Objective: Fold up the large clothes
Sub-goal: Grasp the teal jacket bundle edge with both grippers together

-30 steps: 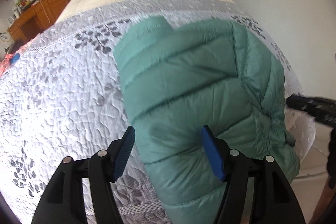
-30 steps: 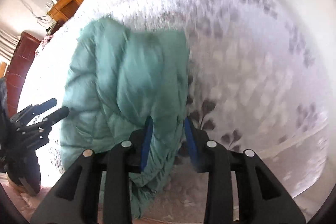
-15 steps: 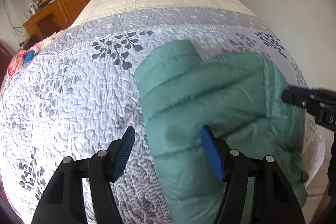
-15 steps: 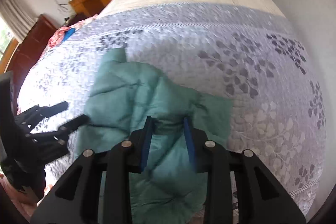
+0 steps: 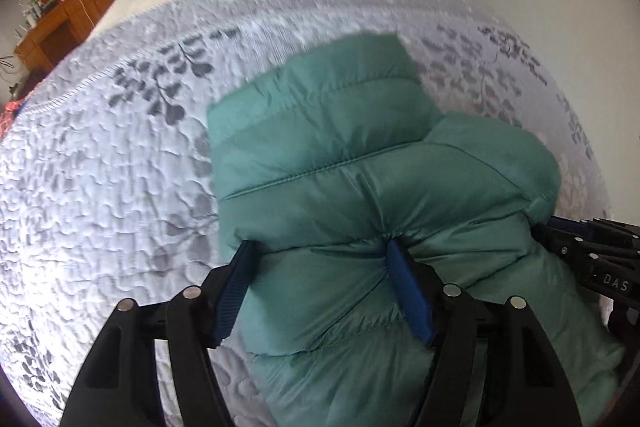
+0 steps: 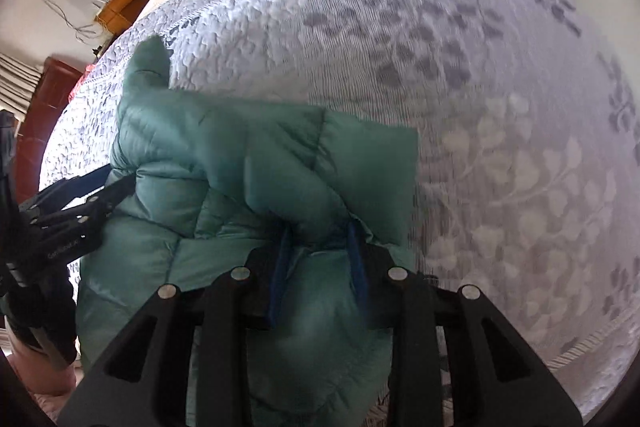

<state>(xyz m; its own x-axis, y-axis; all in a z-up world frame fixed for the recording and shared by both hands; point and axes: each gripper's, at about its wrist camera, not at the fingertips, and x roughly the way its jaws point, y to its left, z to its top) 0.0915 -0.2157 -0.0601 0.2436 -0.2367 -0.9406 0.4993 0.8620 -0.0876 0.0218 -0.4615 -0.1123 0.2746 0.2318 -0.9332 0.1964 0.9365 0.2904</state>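
Since half a second ago the green puffer jacket has bunched up closer on the bed; left claw spread wide, straddling its folded edge; right claw clenched on a fold; jacket's length runs away from both, sleeve end farthest.

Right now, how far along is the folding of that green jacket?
Partly done: the jacket already lies doubled over in a puffy bundle on the bed quilt. In hand: the right gripper pinches a fold, and the left gripper straddles the padding, wide apart. Left: flattening and neatening the bulging bundle.
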